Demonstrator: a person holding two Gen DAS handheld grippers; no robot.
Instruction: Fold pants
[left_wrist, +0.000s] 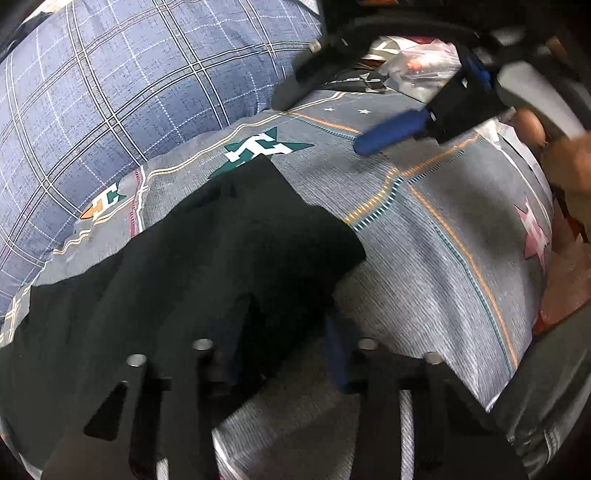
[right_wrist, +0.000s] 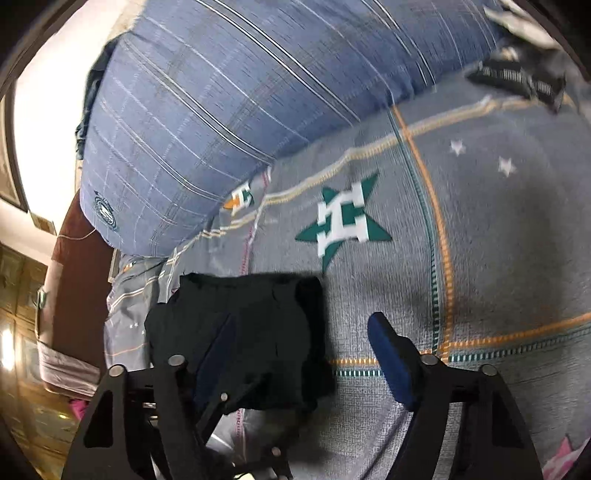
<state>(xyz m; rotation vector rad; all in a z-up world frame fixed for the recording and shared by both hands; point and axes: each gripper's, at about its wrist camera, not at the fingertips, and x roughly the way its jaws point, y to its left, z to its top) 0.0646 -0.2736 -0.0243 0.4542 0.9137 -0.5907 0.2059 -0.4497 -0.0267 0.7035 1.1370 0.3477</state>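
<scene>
Dark, near-black folded pants (right_wrist: 240, 332) of soft cloth lie on a bed covered by a grey woven bedsheet (right_wrist: 498, 258) with orange and teal stitched lines. The landmark is the sheet's green five-pointed star with a white letter (right_wrist: 343, 221). In the right wrist view the pants form a compact, roughly rectangular bundle just below and to the left of that star, apart from it. In the left wrist view a corner of the pants (left_wrist: 207, 258) reaches up to the star (left_wrist: 258, 147) and covers its lower tip.

A large blue plaid pillow (right_wrist: 221, 110) lies above and left of the star, resting on the sheet.

The left tongs (left_wrist: 291, 332), black with blue-padded fingers, stand partly closed; dark cloth lies between the fingers, but whether the pads press on it cannot be told.

The right tongs (right_wrist: 295, 343) stand open. Their left finger (right_wrist: 214, 350) lies over the pants; their right finger (right_wrist: 391, 354) lies over bare sheet, below and right of the star. No cloth is pinched. In the left wrist view the right tongs (left_wrist: 388, 131) hover to the right of the star, one blue finger pointing toward it.
</scene>
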